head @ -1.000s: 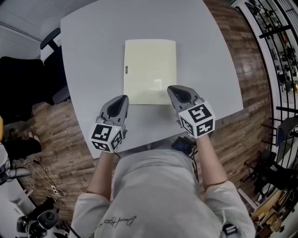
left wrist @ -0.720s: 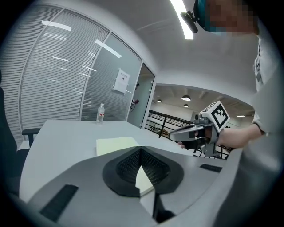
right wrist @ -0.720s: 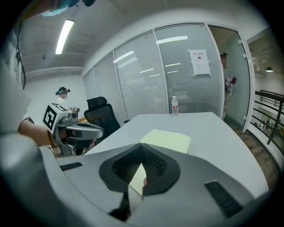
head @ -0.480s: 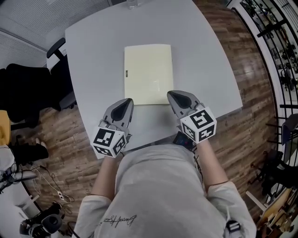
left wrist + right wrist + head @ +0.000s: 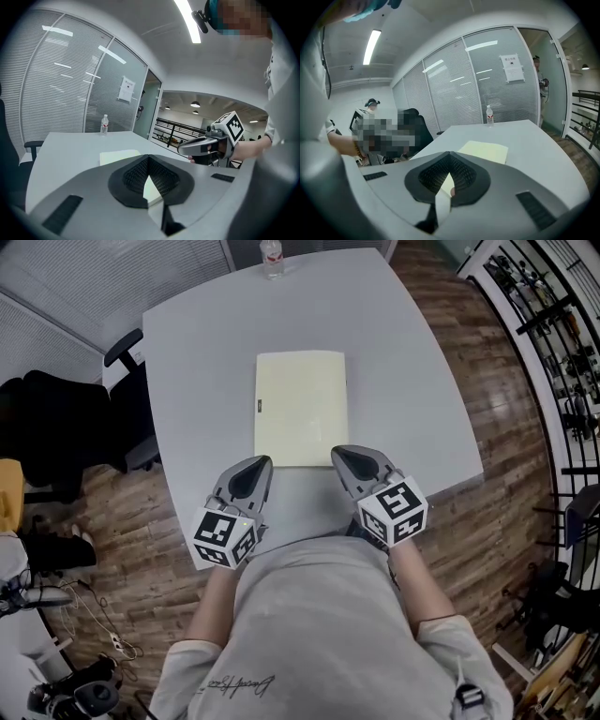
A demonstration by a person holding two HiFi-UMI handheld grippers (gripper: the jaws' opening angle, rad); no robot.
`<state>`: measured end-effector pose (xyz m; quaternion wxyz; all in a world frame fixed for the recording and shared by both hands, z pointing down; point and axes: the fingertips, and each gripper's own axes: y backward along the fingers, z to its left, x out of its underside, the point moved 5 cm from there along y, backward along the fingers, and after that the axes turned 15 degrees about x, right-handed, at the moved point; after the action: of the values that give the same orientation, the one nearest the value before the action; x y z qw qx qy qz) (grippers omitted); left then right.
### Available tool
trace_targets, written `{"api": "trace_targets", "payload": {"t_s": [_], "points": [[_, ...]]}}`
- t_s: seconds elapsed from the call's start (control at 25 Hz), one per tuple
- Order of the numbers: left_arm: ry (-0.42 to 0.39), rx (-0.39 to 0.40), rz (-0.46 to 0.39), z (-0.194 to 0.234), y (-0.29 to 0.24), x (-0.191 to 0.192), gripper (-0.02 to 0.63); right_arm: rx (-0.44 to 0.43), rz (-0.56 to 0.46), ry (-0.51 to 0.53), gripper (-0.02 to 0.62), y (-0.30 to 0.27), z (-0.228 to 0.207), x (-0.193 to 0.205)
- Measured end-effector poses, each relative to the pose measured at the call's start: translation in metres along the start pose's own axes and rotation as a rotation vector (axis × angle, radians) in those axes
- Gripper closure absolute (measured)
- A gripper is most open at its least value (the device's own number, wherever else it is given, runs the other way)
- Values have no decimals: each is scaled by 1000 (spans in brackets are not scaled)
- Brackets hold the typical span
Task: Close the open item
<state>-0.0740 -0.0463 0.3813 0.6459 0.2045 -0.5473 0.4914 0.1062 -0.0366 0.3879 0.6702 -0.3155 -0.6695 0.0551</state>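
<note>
- The pale yellow folder (image 5: pixel 300 409) lies flat on the desk (image 5: pixel 412 381), its long axis pointing away from me.
- My left gripper (image 5: pixel 255 465) and right gripper (image 5: pixel 339 456) flank its near edge, fingers (image 5: pixel 133 174) together, both empty.

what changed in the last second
The right gripper has drawn back a little toward the person, covering less of the folder's near corner. The left gripper edged slightly inward toward its other near corner. Nothing was gripped or released. Both stay shut and empty, and the folder stays closed, flat on the table.
</note>
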Motion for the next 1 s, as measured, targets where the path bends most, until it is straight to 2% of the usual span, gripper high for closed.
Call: {"api": "trace_targets", "payload": {"t_s": [1.0], "points": [[-20,4,15,-3,5,1,597,-37,-3,14,580,-1,15,1]]}}
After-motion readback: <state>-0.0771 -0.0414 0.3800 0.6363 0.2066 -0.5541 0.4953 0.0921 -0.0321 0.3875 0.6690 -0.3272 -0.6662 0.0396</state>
